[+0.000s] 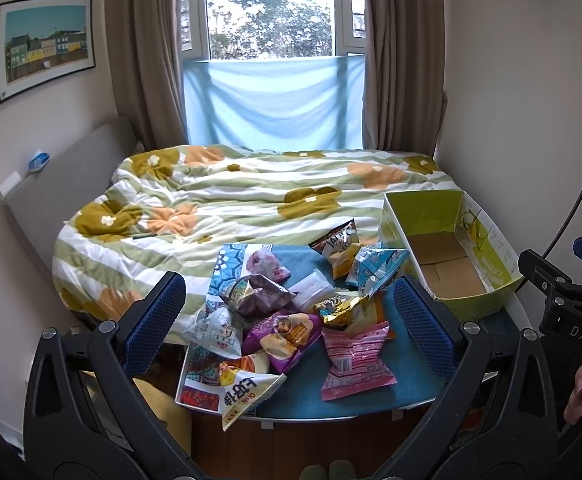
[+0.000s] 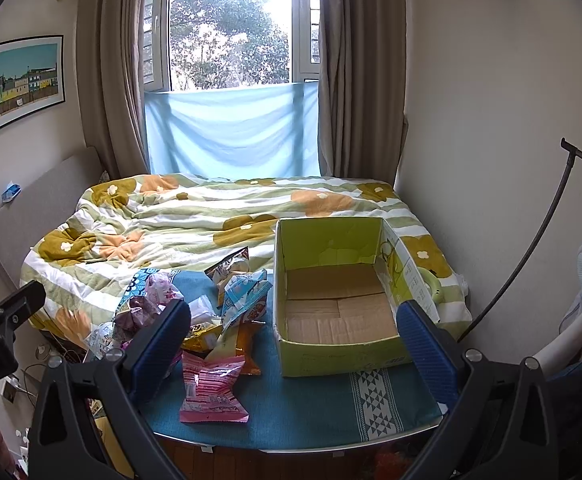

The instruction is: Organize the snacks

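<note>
Two black two-finger grippers with blue ribbed pads hang above the near edge of a small table draped in a teal cloth point(image 2: 303, 404), both with their fingers spread wide and nothing between them. Ahead of the left gripper point(image 1: 291, 320), a loose heap of crinkly snack packets point(image 1: 283, 312) lies on the cloth, framed between its two pads but below and beyond them, not touching. Nearest in that heap are a pink-and-white striped packet point(image 1: 355, 356), a purple packet point(image 1: 281, 334), a gold foil packet point(image 1: 341, 306) and a white triangular packet with red lettering point(image 1: 247, 394) that overhangs the table's front edge; a light-blue packet point(image 1: 375, 268) sits farther back. The right gripper point(image 2: 295, 348) faces an open yellow-green cardboard box point(image 2: 331, 356) with a bare brown floor, which stands upright on the right part of the cloth, just beside the heap and holding no packets. From the right wrist view the pink striped packet lies just right of the left pad point(image 2: 159, 344), while the box's front right corner sits behind the right pad point(image 2: 427, 352). Beyond the table spreads a bed under a green-striped floral quilt point(image 1: 231, 200).
</note>
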